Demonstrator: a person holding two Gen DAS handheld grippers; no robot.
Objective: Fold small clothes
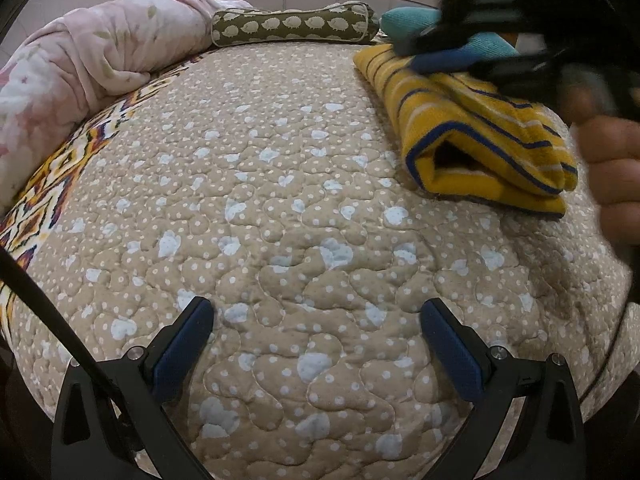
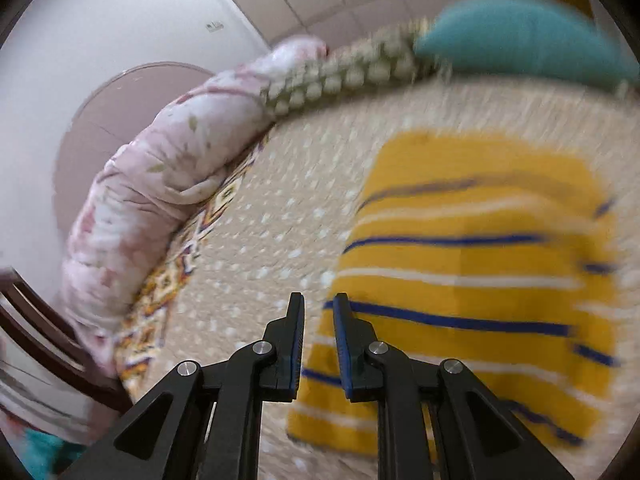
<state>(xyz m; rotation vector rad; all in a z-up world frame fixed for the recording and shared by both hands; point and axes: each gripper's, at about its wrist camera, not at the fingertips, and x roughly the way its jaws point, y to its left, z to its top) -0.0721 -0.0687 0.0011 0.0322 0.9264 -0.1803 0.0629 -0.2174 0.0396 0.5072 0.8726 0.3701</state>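
**Striped garment, folded, on the quilt**

Yellow striped garment [image 1: 480,136]: I see it folded on the dotted beige quilt [image 1: 280,200], right of centre. Left: pink blanket [image 1: 100,52], sheep-print bolster [image 1: 292,24]. My left gripper [image 1: 318,344]: fingers spread, empty, above bare quilt. My right gripper [image 2: 318,320]: nearly pressed together, pinching nothing, at the garment's edge.

The room was evenly lit, soft and slightly warm, with no glare. In the left wrist view the quilt [image 1: 280,208] was sharp, curving away at the dark round edges; only the right gripper [image 1: 516,28] and hand [image 1: 612,160] were smeared. The right wrist view was streaked with motion blur, the yellow striped garment [image 2: 472,280] smudged; faint shadows lay under its folds.
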